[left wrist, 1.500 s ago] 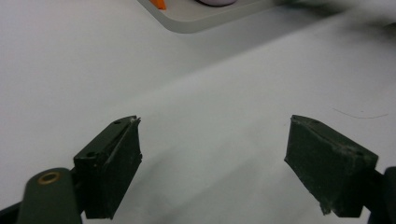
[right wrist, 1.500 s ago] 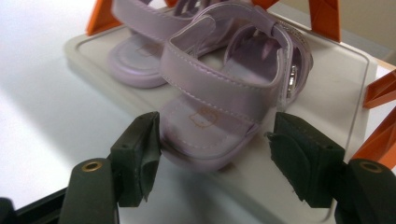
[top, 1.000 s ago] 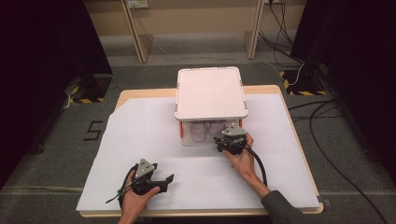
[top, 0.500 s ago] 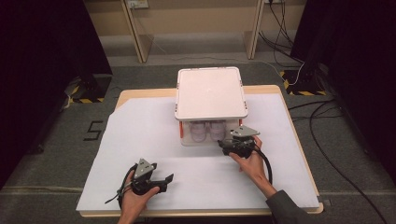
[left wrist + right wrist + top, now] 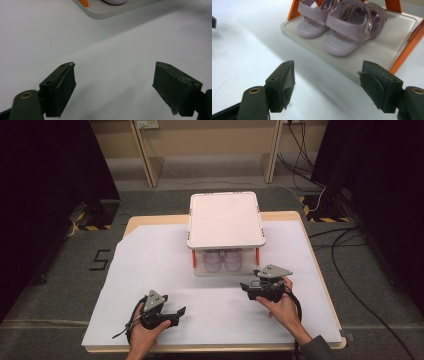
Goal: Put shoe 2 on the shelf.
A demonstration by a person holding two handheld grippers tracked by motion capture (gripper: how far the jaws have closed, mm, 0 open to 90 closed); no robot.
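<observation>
The pair of lilac sandals [image 5: 342,27] stands on the lower shelf of the white rack [image 5: 226,220], far centre of the table [image 5: 140,222]. Right gripper [image 5: 248,288], just near-right of the rack, has jaws that have just been opening, nothing between them. Left gripper [image 5: 179,312] rests near-left, jaws wide apart and empty.

A light wooden table [image 5: 292,216] carries a large white paper sheet [image 5: 150,270] and stands on grey carpet [image 5: 60,285]. Black curtains [image 5: 45,165] hang at both sides. Beyond, pale wooden frame legs [image 5: 142,150] rise from the floor. Yellow-and-black hazard tape [image 5: 87,226] and loose black cables [image 5: 360,270] lie on the carpet.
</observation>
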